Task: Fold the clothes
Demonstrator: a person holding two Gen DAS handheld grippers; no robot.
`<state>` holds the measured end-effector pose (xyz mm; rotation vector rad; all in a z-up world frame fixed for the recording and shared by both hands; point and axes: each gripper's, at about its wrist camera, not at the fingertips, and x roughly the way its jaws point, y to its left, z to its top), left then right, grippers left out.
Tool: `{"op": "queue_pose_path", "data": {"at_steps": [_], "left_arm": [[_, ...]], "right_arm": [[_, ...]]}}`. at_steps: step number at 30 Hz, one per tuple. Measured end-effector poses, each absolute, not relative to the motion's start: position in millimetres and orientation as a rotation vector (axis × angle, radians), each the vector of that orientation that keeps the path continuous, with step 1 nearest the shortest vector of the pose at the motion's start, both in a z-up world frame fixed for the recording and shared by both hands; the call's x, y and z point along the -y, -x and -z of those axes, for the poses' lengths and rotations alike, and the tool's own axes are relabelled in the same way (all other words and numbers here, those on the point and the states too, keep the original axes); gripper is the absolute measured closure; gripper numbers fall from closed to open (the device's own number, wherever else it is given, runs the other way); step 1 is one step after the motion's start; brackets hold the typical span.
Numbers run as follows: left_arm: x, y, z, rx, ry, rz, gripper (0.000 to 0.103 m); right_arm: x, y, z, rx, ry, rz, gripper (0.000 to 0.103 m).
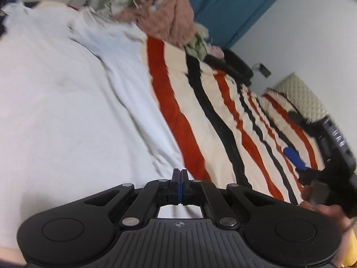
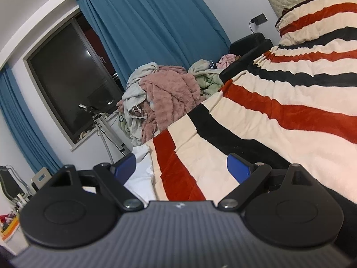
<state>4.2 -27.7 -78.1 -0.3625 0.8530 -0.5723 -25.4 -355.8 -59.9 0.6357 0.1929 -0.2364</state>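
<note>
Left gripper (image 1: 178, 174): fingers pressed together over white garment (image 1: 67, 102); whether cloth is pinched between them, cannot tell. Right gripper (image 2: 181, 167): spread wide, holding nothing, white garment just beyond left finger. One striped blanket (image 2: 279, 116) beside garment. One clothes pile (image 2: 165, 93) behind, blurred in left view.

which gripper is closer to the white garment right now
Left. The left gripper is shut right at the white garment, seemingly pinching its edge. The right gripper is open over the striped blanket, beside the garment's edge.
</note>
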Motion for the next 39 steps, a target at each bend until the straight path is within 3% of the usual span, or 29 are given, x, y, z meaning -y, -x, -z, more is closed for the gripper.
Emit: {"op": "queue_pose_path", "data": {"at_steps": [5,11,13,16,18,20,21,22,33,39], "left_arm": [[18,-4,75,-0.861,0.336,0.534,0.101],[101,-6,95,-0.897,0.22,0.651,0.076],[129,-7,105,-0.913,0.18,0.681,0.056],[166,-3,121,-0.921,0.071,0.717,0.051],[182,1,137,-0.933,-0.003,0.721,0.051],[192,5,151,-0.923,-0.081,0.704,0.057],[193,8,156,-0.907,-0.114,0.687,0.081],[193,10,158,-0.893,-0.125,0.668,0.097],[39,54,79,-0.762,0.319,0.597,0.098],[-45,85,94,-0.838,0.441,0.372,0.098]], "right_arm": [[350,23,56,-0.201,-0.617,0.219,0.012],[355,31,53,-0.174,-0.631,0.241,0.012],[358,33,53,-0.167,-0.641,0.252,0.012],[362,34,55,-0.162,-0.649,0.258,0.012],[364,32,58,-0.167,-0.651,0.26,0.012],[366,28,62,-0.18,-0.657,0.259,0.012],[367,26,63,-0.188,-0.664,0.257,0.012],[368,25,64,-0.193,-0.668,0.253,0.012],[363,28,62,-0.183,-0.655,0.24,0.012],[342,24,56,-0.2,-0.576,0.203,0.012]]}}
